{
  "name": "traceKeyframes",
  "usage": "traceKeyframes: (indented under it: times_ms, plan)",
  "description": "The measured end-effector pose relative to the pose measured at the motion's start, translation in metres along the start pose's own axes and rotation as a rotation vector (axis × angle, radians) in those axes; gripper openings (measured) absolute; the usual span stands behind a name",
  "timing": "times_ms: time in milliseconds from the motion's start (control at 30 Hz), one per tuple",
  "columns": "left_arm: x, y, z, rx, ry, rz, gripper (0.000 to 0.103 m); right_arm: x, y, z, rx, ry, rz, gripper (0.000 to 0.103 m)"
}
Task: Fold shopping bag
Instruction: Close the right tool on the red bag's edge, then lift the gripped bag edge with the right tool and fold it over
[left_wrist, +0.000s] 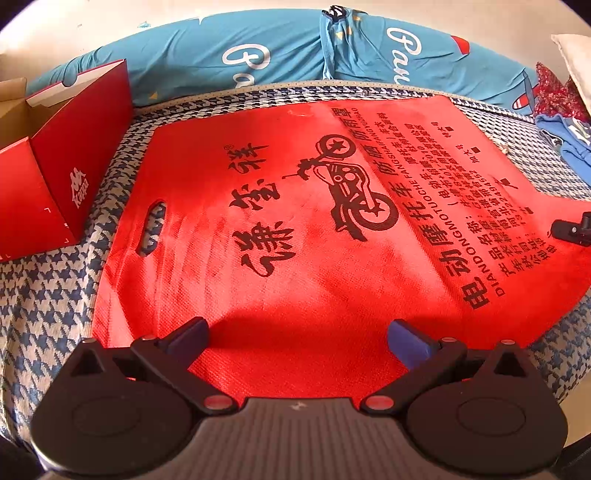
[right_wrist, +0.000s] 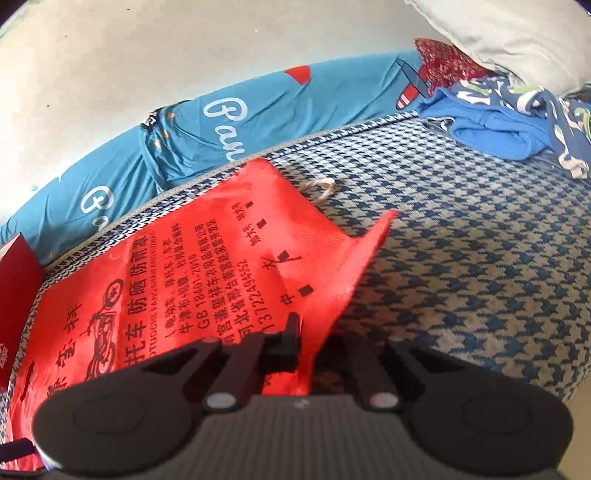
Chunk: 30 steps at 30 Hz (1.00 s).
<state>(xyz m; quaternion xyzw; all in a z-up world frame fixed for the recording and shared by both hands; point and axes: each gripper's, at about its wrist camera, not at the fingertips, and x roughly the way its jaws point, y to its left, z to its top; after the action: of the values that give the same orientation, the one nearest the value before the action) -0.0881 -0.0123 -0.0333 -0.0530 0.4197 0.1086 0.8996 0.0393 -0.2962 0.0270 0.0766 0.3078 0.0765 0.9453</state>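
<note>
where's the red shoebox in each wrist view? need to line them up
Left wrist: red shoebox at the left edge, lid open, sitting on the checked bedcover beside the red shopping bag.
Right wrist: only a sliver of the red shoebox shows, at the far left edge.
Shared landmark: the motorcycle print on the bag, and the blue quilt behind it.
</note>
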Motion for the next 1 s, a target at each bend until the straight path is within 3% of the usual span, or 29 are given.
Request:
traceKeyframes:
  times_ms: [467, 1000]
  plan:
    - [-0.014, 0.018, -0.003, 0.000, 0.029, 0.106, 0.103, -0.051, 0.063, 0.017, -0.115, -0.136, 0.229, 0.001]
    - [-0.024, 0.049, -0.006, -0.068, 0.086, 0.171, 0.103, -0.069, 0.140, 0.007, -0.224, -0.116, 0.463, 0.001]
